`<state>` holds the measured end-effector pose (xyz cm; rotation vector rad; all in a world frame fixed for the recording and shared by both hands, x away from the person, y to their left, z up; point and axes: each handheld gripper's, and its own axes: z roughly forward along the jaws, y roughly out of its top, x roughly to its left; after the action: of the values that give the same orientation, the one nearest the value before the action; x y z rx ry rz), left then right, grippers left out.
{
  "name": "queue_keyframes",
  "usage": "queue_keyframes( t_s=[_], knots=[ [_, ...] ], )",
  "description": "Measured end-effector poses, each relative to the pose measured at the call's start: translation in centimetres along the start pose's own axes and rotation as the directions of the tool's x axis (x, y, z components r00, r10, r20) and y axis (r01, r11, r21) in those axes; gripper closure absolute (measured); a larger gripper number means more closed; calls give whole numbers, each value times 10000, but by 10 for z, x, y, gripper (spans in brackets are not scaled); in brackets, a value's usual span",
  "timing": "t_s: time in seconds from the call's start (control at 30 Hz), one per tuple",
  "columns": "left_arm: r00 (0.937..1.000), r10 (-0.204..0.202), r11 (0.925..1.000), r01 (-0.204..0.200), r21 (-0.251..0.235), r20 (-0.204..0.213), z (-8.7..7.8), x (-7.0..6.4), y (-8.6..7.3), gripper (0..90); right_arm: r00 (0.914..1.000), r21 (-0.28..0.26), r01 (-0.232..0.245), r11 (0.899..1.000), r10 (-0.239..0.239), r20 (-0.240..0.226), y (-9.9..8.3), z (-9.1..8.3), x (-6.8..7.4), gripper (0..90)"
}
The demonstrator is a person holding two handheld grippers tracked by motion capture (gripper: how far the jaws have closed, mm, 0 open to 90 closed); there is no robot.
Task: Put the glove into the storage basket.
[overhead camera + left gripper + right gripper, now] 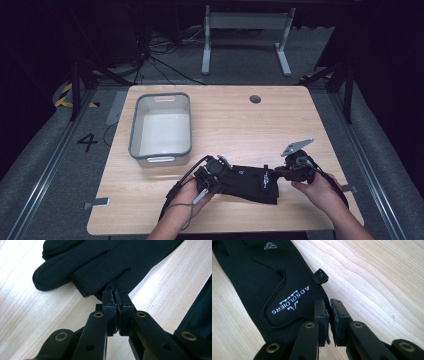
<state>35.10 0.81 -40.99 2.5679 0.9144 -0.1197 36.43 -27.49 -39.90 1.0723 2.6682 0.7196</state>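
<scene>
A black glove (pixel 250 182) lies flat on the wooden table (pixel 235 125) near its front edge, stretched between both grippers. My left gripper (pixel 223 176) holds its left end. In the left gripper view the gripper (pixel 115 296) is shut on the fabric where the glove (pixel 107 262) splits into fingers. My right gripper (pixel 278 175) is at the glove's right end. Seen from the right gripper view, this gripper (pixel 329 305) is shut on the cuff edge of the glove (pixel 259 285), beside white "ABSOLDIERS" lettering and a small black clip (pixel 320 276).
An empty grey-rimmed white bin (pixel 131 135) stands on the table's left half, just behind my left hand. A round cable hole (pixel 255 99) sits near the far edge. The table's front edge is close below the glove.
</scene>
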Motion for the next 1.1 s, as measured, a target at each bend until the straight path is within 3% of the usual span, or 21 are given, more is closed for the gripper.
queue_keyframes(
  t_s=[0.13, 0.27, 0.33, 0.43, 0.47, 0.63, 0.7, 0.97, 1.1],
  knots=[
    [9998, -163, 9996, 161, 230, 109, 7, 4, 0, 869, 9999, -82, -83, 9999, 82, -105, -1, -2, -1, 813],
    [9998, -173, 9991, 169, 394, 97, 11, 6, 0, 866, 9999, 202, -126, 9997, 125, 17, -3, 4, -2, 723],
    [9996, -231, 9983, 222, 536, 161, 13, 7, 1, 857, 9999, -18, -73, 10000, 73, 125, -5, 1, -2, 716],
    [9994, -322, 9981, 316, 531, 96, 12, 8, 0, 791, 9998, -193, -61, 9998, 64, 170, -4, -3, 0, 716],
    [9989, -399, 9980, 386, 500, 246, 7, 10, 0, 769, 9999, -229, 9, 9997, -5, 145, -4, -4, 2, 715],
    [9978, -520, 9986, 514, 143, 423, -8, 13, -2, 658, 9998, -270, 3, 9996, 2, 179, -5, -5, 2, 696],
    [9982, -297, 9995, 293, 84, 525, -13, 13, -2, 631, 9997, -332, -27, 9994, 35, 254, -6, -7, 2, 695],
    [9997, -51, 9959, 74, -899, 255, -24, 8, 3, 574, 9989, -687, -275, 9973, 300, 353, -13, -16, -4, 683],
    [9997, 101, 9935, -77, -1134, 206, -27, 7, 6, 550, 9981, -745, -476, 9961, 503, 345, -17, -18, -9, 672]
  ],
)
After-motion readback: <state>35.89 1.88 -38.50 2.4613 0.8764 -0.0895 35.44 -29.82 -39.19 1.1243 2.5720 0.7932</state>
